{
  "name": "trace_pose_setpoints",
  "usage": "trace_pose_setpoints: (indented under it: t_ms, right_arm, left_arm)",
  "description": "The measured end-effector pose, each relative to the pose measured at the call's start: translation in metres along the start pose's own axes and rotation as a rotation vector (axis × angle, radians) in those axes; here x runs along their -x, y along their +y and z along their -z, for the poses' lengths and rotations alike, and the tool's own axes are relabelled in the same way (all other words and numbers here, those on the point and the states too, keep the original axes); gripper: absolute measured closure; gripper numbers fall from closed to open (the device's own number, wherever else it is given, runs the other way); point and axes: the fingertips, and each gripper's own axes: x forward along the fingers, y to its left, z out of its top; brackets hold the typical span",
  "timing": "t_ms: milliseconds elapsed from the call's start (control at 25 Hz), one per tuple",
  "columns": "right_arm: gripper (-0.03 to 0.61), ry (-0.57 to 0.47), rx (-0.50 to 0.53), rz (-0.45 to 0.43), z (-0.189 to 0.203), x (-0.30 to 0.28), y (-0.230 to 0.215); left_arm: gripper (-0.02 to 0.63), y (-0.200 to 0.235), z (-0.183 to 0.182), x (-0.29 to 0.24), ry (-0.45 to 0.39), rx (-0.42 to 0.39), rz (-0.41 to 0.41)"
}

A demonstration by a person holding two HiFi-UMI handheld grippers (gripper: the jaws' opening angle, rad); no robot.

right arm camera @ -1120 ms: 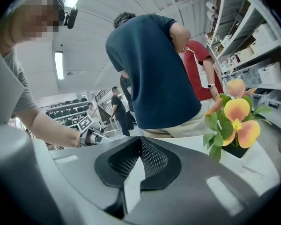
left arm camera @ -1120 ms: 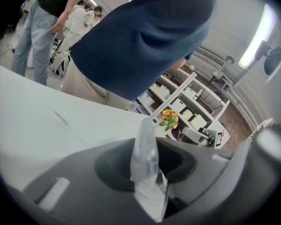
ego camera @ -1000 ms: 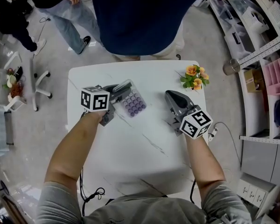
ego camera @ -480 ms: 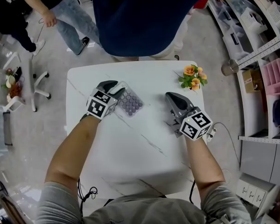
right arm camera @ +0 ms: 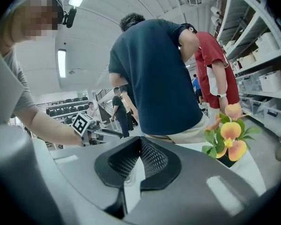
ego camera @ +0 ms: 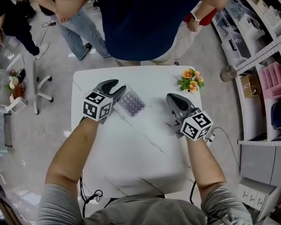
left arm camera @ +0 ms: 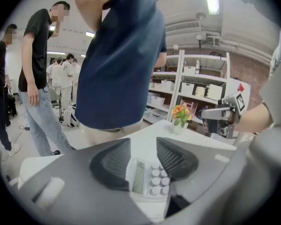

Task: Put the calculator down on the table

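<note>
The calculator [ego camera: 131,102], white with purple keys, lies flat on the white table [ego camera: 140,158], left of centre. My left gripper [ego camera: 118,85] hangs just above its left edge, jaws wide open and off it. In the left gripper view the calculator [left arm camera: 147,178] shows through the gap of the gripper [left arm camera: 143,142], with no pad touching it. My right gripper [ego camera: 170,97] hovers over the table's right half, shut with nothing in it. Its tips meet in the right gripper view [right arm camera: 140,140].
A small pot of orange flowers [ego camera: 191,80] stands at the table's far right corner. A person in a dark blue shirt [ego camera: 140,18] stands against the far edge, others behind. Shelving [ego camera: 267,74] runs along the right, and a white chair [ego camera: 40,86] stands on the left.
My left gripper has let go of the calculator, opened wide, rolled and lifted a little. The calculator stays flat on the table. The right gripper has stayed shut and barely shifted.
</note>
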Motion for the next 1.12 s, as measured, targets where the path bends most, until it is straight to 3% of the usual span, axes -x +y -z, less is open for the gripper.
trace_pose_setpoints:
  t_ms: [240, 440, 840, 1120]
  right_arm:
    - [0.574, -0.01, 0.039, -0.004, -0.032, 0.01, 0.027]
    - [0.574, -0.022, 0.08, -0.01, -0.07, 0.024, 0.056]
    - [0.574, -0.025, 0.129, -0.037, -0.117, 0.079, 0.131]
    - [0.574, -0.031, 0.155, -0.066, -0.136, 0.125, 0.184]
  left_arm:
    - [0.4, -0.03, -0.05, 0.058, -0.156, -0.013, 0.084]
    - [0.472, -0.058, -0.088, 0.126, -0.28, -0.039, 0.116]
    - [0.552, -0.116, -0.12, 0.265, -0.433, -0.078, 0.077]
    - [0.554, -0.157, -0.124, 0.339, -0.529, -0.039, 0.035]
